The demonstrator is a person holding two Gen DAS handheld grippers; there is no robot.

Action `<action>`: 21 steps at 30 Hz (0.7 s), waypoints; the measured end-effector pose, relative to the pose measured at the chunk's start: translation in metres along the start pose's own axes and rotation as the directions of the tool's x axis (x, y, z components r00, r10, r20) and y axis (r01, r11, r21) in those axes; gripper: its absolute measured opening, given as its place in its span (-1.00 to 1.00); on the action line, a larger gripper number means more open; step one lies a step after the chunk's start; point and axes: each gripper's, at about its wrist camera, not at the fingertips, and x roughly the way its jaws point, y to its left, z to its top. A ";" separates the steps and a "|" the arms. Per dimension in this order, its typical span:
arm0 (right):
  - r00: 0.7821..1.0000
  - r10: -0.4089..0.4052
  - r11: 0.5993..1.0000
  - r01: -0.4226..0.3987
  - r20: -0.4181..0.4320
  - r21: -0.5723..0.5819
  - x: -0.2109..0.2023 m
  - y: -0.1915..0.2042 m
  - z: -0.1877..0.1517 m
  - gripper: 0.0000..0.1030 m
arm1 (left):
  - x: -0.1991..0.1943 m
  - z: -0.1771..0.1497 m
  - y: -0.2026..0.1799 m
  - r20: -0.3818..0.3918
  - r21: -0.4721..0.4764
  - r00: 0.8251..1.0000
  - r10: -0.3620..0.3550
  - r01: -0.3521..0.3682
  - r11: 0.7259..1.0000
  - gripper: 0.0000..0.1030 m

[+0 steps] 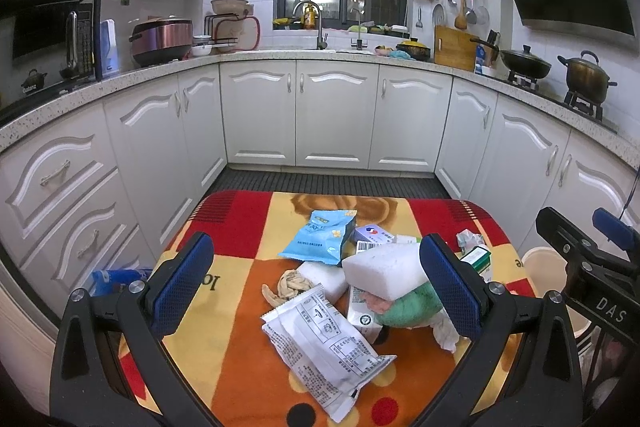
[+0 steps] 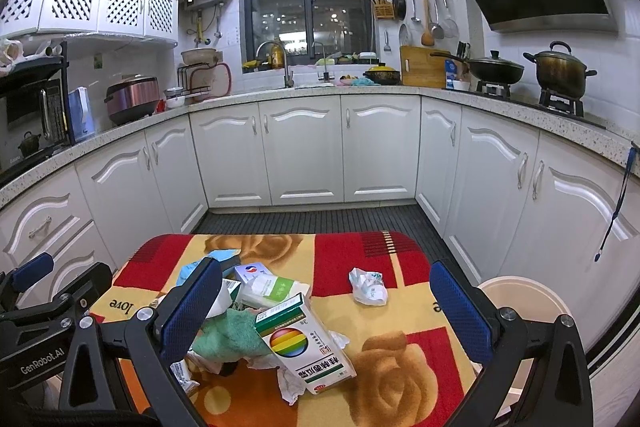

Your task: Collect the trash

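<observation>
A pile of trash lies on a small table with a red, orange and yellow cloth (image 1: 240, 367). In the left wrist view: a white printed wrapper (image 1: 324, 343), a blue snack bag (image 1: 320, 237), a white foam block (image 1: 386, 269) and a green cloth (image 1: 416, 305). My left gripper (image 1: 316, 291) is open and empty above the pile. In the right wrist view: a white carton with a rainbow circle (image 2: 306, 347), the green cloth (image 2: 228, 335) and a crumpled white wrapper (image 2: 368, 287). My right gripper (image 2: 324, 311) is open and empty above the carton.
A beige round bin (image 2: 520, 303) stands on the floor right of the table; it also shows in the left wrist view (image 1: 544, 267). White cabinets (image 2: 304, 151) surround the narrow floor. A blue package (image 1: 116, 277) lies on the floor at left.
</observation>
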 end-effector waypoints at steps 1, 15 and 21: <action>1.000 0.000 1.000 0.000 0.000 -0.001 0.000 0.000 0.000 1.00 | 0.000 0.000 0.000 0.000 0.000 1.000 0.000 0.000 1.000 0.99; 1.000 0.000 1.000 0.000 -0.007 -0.008 0.000 0.000 -0.001 1.00 | 0.004 -0.002 -0.002 -0.014 0.010 1.000 0.017 -0.017 1.000 0.99; 1.000 -0.005 1.000 0.005 -0.013 -0.005 0.002 -0.001 -0.002 1.00 | 0.006 -0.003 -0.001 -0.027 0.001 1.000 0.011 -0.011 1.000 0.99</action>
